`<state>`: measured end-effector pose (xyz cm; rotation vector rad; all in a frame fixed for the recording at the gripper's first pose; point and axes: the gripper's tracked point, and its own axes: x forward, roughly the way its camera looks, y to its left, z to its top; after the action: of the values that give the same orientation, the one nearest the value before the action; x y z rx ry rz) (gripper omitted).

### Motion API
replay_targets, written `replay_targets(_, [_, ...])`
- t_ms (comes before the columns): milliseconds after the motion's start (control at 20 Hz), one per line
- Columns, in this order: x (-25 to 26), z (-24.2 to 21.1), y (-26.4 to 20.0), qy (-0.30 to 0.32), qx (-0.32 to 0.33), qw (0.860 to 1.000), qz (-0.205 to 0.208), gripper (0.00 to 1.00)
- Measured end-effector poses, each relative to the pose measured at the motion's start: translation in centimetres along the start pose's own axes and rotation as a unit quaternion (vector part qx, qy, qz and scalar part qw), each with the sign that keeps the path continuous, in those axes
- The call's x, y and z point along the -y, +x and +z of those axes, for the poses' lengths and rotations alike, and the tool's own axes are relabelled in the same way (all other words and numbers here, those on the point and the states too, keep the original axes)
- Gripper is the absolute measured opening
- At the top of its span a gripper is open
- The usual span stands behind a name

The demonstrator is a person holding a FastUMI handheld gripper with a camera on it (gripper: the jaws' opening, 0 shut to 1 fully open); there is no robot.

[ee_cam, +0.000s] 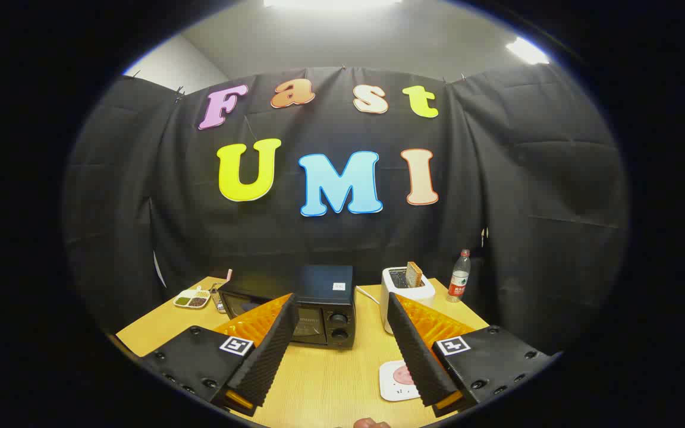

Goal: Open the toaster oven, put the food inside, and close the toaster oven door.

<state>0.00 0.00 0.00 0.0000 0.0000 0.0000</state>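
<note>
The gripper [339, 321] is held with fingers apart, gripping nothing. One closed toaster oven [304, 306] is set toward the table's [330, 380] far edge. One plate of food [398, 380] is placed near its front edge.

Gripper view rides above the table [324, 380]; faces the booth wall.

We see a recording booth: black cloth wall [527, 196] behind a wooden desk [330, 374] with kitchen appliances.

Bright ceiling lights [330, 3] glare overhead; sharp focus, fisheye bending toward the rim
</note>
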Motion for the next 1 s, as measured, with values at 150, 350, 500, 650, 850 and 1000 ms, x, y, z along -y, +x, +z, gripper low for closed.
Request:
replay_targets(150, [-0.3, 0.1, -0.2, 0.000, 0.002, 1.000, 0.003, 0.96])
replay_targets(350, [-0.6, 0.5, -0.1, 0.000, 0.004, 1.000, 0.006, 0.96])
replay_targets(500, [-0.8, 0.2, 0.4, -0.010, -0.005, 1.000, 0.005, 0.96])
replay_targets(650, [-1.5, 0.8, 0.8, -0.004, -0.007, 1.000, 0.006, 0.96])
replay_targets(850, [-3.1, 1.7, 1.8, -0.010, 0.003, 1.000, 0.011, 0.96])
replay_targets(1000, [-4.7, 1.7, 2.7, -0.011, -0.002, 1.000, 0.025, 0.96])
